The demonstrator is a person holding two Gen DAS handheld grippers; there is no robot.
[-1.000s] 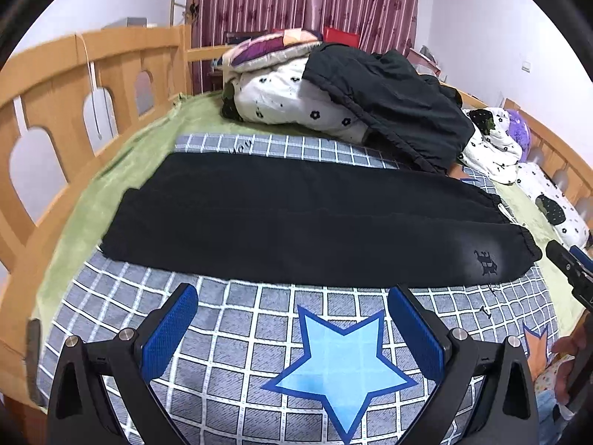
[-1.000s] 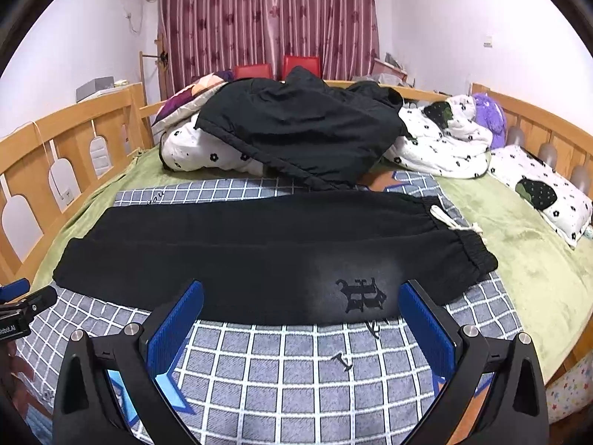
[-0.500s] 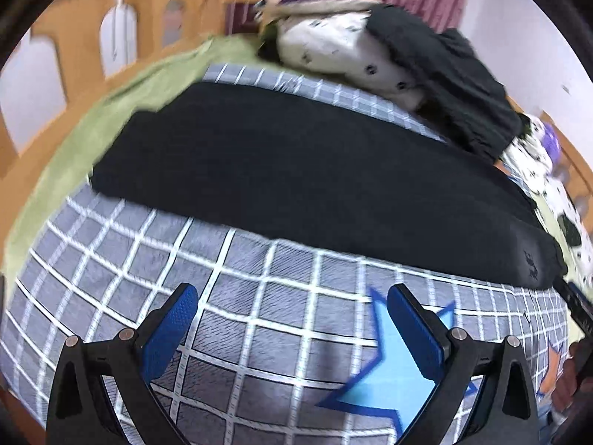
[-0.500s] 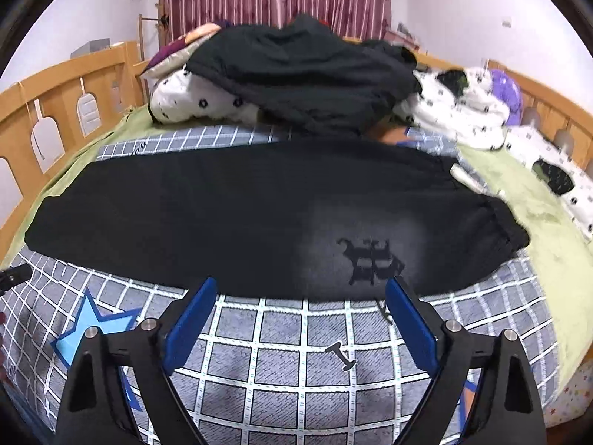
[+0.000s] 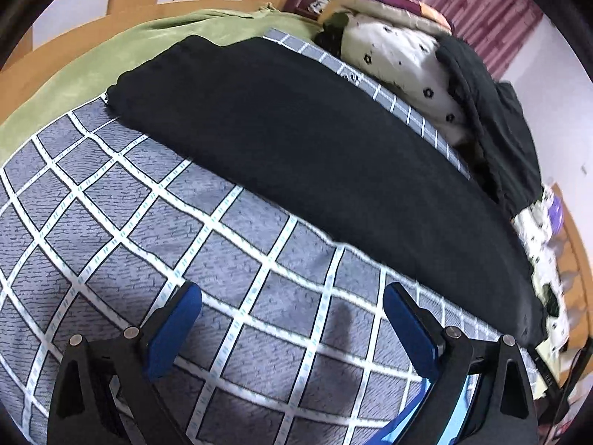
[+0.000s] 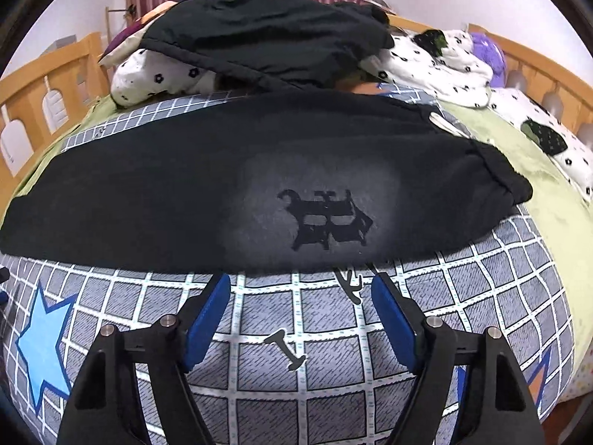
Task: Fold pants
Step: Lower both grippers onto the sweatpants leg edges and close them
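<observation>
Black pants [image 6: 155, 193] lie flat across the bed, folded lengthwise, with a grey patch and black logo near the waistband end at the right. In the left wrist view the pants [image 5: 315, 141] run diagonally, leg cuffs at the upper left. My left gripper [image 5: 292, 319] is open and empty, low over the checked sheet a short way in front of the pants' near edge. My right gripper [image 6: 300, 296] is open and empty, its blue pads [image 6: 207, 311] just short of the near edge below the logo.
A grey checked sheet [image 6: 326, 371] with blue stars covers a green blanket [image 6: 548, 200]. A pile of black clothing [image 6: 267, 33] and white flowered bedding [image 6: 426, 63] lies behind the pants. Wooden bed rails [image 6: 44, 85] run along both sides.
Both grippers have moved down and forward toward the pants' near edge. The left one has also tilted and swung toward the cuff end. Both stay open.
</observation>
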